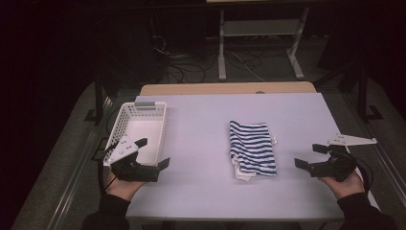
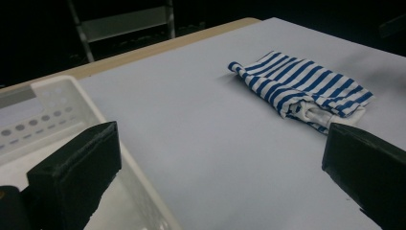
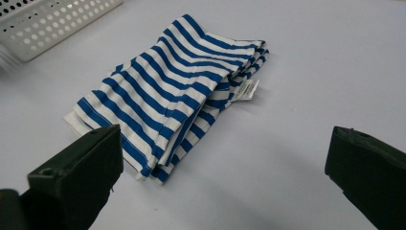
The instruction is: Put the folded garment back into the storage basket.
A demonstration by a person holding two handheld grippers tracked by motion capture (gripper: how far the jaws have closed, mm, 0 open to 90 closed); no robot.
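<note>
Striped garment [image 1: 252, 148] – folded flat, mid-table, right of centre, free to be taken | white basket [image 1: 136, 132] – well apart at left edge, likely its destination | left gripper [image 1: 154, 154] – jaws wide, empty, over basket's near corner | right gripper [image 1: 310, 155] – jaws wide, empty, facing garment

No legible text anywhere. Small white tag [image 3: 246, 89] on striped cloth [image 3: 167, 91] carries print, too blurred to read.
</note>
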